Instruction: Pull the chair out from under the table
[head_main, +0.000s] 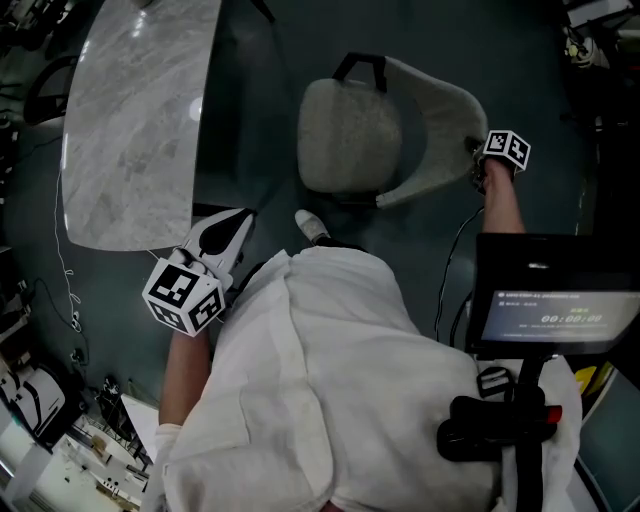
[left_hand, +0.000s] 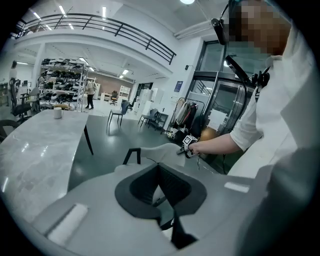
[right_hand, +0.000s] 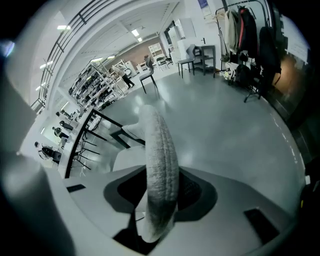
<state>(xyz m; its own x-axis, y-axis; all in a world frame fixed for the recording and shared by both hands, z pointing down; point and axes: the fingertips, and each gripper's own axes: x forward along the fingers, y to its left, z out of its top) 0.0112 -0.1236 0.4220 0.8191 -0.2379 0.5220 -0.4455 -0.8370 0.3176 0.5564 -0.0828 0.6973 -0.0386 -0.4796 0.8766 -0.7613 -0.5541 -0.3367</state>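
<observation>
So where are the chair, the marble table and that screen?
chair (head_main: 350, 135), head view, middle of the seat cushion.
marble table (head_main: 135, 120), head view, bare tabletop.
screen (head_main: 555, 305), head view, lit display face.

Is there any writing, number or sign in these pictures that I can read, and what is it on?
Screen: pale lines of text and digits, too blurred to read.
Blue wall sign: too small to read.
Marker cubes: black-and-white square patterns, no words.
No text reads clearly anywhere.
</observation>
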